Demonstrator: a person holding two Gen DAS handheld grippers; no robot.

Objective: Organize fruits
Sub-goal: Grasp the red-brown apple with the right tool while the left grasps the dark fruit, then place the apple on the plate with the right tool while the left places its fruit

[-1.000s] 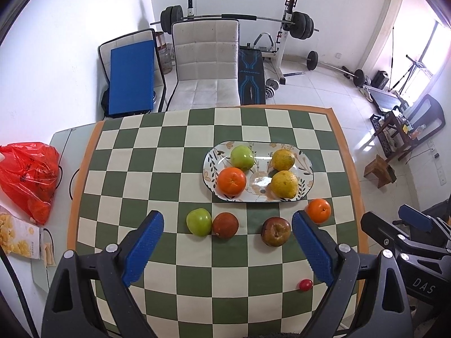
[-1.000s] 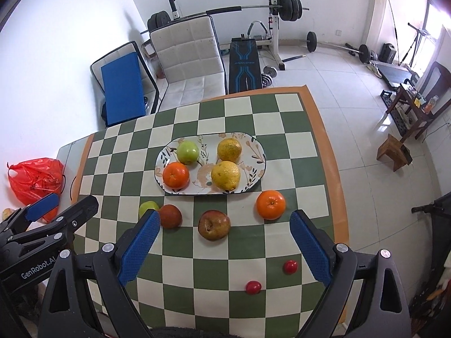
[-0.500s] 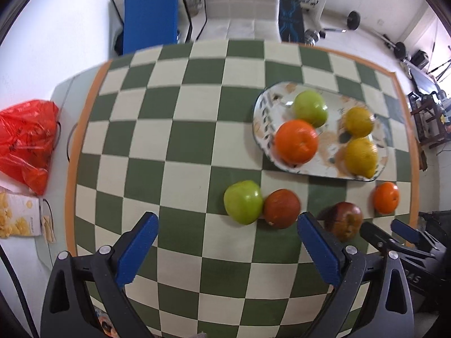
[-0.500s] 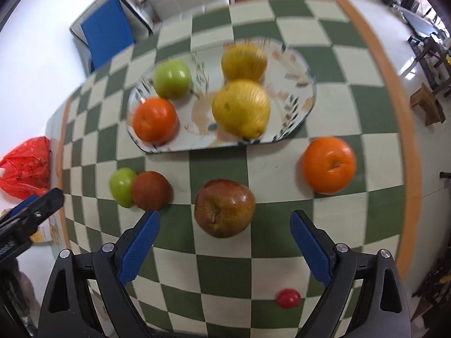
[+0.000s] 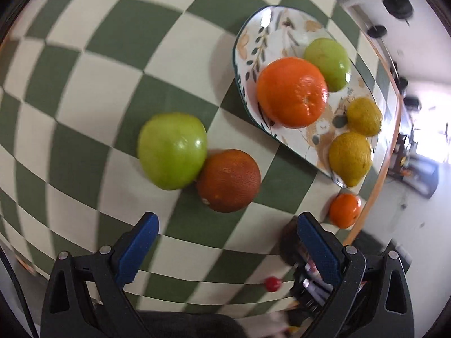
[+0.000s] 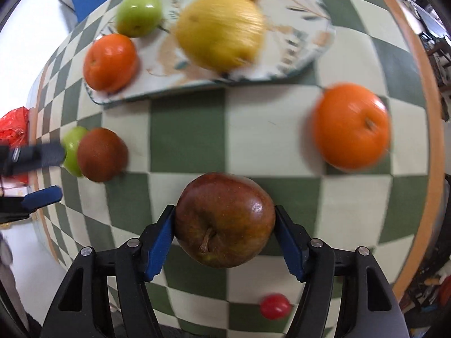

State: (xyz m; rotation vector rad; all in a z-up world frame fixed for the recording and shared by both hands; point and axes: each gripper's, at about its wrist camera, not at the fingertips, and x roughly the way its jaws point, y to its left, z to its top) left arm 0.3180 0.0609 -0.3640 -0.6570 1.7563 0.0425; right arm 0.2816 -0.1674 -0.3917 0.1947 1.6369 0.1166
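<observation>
Glossy red apple, dimpled dark orange, glazed plate, matt checked tablecloth.

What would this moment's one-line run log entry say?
right hand-held gripper: shut on red apple | left hand-held gripper: open, facing brown fruit | plate: four fruits
</observation>
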